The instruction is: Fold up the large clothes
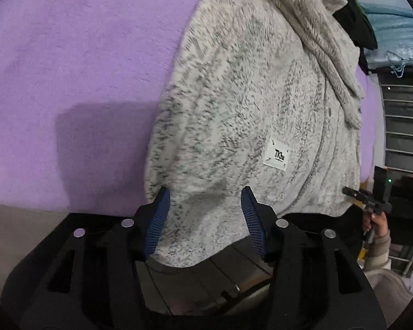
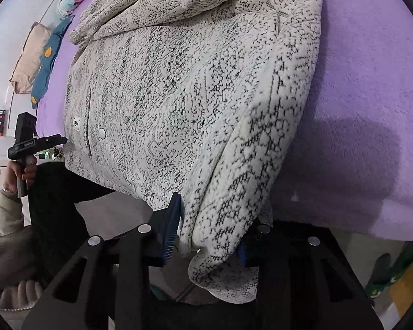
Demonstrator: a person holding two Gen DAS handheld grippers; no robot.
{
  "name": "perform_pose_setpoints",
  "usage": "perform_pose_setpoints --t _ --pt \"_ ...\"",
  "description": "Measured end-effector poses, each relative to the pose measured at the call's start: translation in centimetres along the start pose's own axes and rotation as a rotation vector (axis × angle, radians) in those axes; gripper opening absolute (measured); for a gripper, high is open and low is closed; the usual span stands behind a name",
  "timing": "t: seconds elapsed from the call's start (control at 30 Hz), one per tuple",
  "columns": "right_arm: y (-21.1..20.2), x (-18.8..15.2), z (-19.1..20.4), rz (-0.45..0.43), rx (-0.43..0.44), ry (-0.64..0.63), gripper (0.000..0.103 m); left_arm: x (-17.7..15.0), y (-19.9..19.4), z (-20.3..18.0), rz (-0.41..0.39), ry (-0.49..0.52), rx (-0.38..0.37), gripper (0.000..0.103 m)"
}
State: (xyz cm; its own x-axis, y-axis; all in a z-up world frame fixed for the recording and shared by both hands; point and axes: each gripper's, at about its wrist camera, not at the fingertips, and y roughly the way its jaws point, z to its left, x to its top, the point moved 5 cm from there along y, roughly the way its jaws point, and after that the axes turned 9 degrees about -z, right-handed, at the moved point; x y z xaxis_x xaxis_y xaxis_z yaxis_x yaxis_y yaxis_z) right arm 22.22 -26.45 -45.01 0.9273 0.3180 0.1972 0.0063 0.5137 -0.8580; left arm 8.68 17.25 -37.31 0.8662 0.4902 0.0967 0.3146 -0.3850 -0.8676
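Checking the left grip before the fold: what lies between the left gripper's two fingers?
In the left wrist view, the grey fleece jacket's bottom corner lies between the left gripper's blue fingers; they stand apart, not pressing it.

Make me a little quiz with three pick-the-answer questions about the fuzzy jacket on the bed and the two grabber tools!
1. Where does the white label sit on the jacket?
A. near the bottom hem, beside the front opening
B. on the hood
C. on a sleeve cuff

2. What colour is the blanket under the jacket?
A. green
B. purple
C. red

3. What is the right tool doing?
A. hanging open over bare blanket
B. pinching a corner of the jacket's hem
C. holding a hanger

Answers:
1 A: the white label sits low on the jacket, next to the front opening.
2 B: the blanket is purple all round.
3 B: the right tool has its blue pads pressed on a bunched hem corner, while the left tool stands open around the hem.
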Motion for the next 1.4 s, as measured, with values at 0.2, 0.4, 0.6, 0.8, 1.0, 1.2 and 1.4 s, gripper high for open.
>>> perform_pose_setpoints --t 0.2,0.4,0.6,0.8,1.0,1.2,1.4 --pt "0.7 0.3 0.8 0.010 -0.016 -0.011 0.034 -0.6 -1.5 2.6 -0.037 -0.018 0.037 0.060" --pt "0.9 0.3 0.8 0.021 -0.007 0.007 0.034 -1.2 0.9 2.4 0.036 0.048 0.049 0.060" --pt "1.2 0.0 0.7 0.041 0.001 0.014 0.037 -1.7 3.3 1.7 0.070 0.053 0.004 0.060" --pt "0.7 0.0 1.3 0.001 -0.050 -0.039 0.026 -2.0 4.0 1.0 0.066 0.059 -0.010 0.049" --pt "-0.7 -0.1 1.9 -0.056 -0.030 -0.054 0.021 -1.8 2.8 0.3 0.060 0.061 -0.025 0.015" --pt "-3.3 0.2 2.9 -0.149 0.040 -0.061 0.016 -1.7 0.8 -1.0 0.027 0.060 -0.074 0.013" --pt "-6.2 1.4 3.8 -0.255 0.178 -0.015 0.016 -0.8 -1.6 -3.1 -0.017 0.072 -0.133 0.012"
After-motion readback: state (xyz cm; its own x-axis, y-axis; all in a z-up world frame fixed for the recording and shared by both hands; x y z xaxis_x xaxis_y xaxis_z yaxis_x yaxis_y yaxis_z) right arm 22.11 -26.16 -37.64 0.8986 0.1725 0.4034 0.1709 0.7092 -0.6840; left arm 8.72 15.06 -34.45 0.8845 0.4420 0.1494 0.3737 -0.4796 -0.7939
